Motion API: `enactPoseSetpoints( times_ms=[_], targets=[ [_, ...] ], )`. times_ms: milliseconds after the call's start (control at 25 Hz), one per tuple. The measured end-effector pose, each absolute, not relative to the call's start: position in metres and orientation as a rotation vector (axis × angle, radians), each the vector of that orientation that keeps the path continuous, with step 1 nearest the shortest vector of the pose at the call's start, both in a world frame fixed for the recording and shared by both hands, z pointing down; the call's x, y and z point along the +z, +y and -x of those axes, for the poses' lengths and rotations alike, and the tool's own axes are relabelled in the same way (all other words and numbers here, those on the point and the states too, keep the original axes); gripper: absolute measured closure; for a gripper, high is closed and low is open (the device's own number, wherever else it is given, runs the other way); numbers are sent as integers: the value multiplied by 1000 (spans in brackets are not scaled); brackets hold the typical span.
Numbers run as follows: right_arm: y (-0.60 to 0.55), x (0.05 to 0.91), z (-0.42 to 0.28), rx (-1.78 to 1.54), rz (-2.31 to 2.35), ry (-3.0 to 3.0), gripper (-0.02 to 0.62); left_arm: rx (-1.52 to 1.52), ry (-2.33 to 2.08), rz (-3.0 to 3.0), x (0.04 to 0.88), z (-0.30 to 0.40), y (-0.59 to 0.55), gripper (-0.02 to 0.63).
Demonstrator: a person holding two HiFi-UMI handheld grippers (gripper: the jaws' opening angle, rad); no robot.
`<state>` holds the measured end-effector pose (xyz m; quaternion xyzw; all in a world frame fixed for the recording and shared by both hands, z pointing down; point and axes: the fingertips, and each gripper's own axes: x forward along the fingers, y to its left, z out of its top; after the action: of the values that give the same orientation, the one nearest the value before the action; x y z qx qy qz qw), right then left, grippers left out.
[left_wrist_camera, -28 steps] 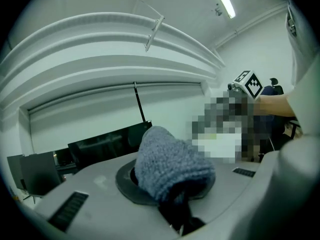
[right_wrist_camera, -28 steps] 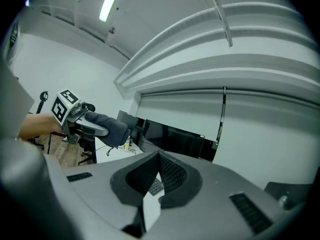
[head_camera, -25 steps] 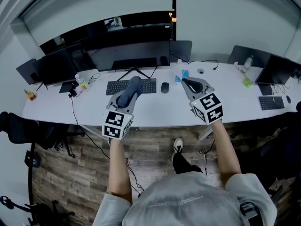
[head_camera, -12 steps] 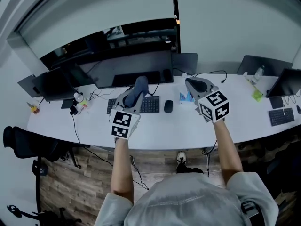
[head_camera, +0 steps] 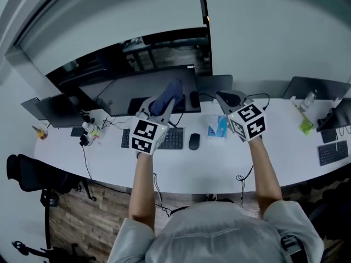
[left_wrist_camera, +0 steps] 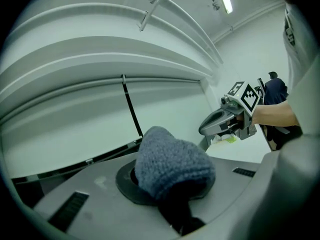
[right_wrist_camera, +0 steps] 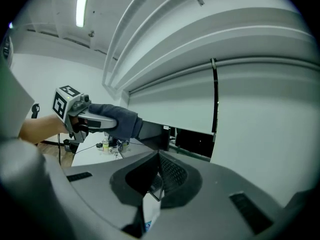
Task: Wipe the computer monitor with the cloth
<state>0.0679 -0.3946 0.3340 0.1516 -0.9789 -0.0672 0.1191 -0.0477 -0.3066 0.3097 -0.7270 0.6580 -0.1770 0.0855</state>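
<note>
A wide dark computer monitor (head_camera: 129,90) stands at the back of the white desk (head_camera: 181,163). My left gripper (head_camera: 164,102) is shut on a blue-grey cloth (head_camera: 171,91), which is raised in front of the screen's right part and seems to touch it. In the left gripper view the cloth (left_wrist_camera: 172,166) bulges out over the jaws and hides the tips. My right gripper (head_camera: 222,97) is held up to the right of the monitor, jaws together with nothing in them. The right gripper view shows the cloth (right_wrist_camera: 117,121) next to the monitor edge (right_wrist_camera: 152,134).
A keyboard (head_camera: 164,140), a mouse (head_camera: 193,141) and a blue-white packet (head_camera: 218,127) lie on the desk below the grippers. More monitors (head_camera: 55,109) stand to the left and right. Small bottles and cables (head_camera: 88,130) sit at the left; an office chair (head_camera: 27,171) stands lower left.
Both grippers have moved forward and up, from over the keyboard to monitor height. The cloth now sits before the screen. The person has stepped closer to the desk.
</note>
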Motion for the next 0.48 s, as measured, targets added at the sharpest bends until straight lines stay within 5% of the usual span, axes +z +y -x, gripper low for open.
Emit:
enactPoseSetpoints(
  times_ms=[480],
  targets=[
    [-436,341,-63,-64,-429,-2888,591,-383,1857,2052,232,51,-408,552]
  ],
)
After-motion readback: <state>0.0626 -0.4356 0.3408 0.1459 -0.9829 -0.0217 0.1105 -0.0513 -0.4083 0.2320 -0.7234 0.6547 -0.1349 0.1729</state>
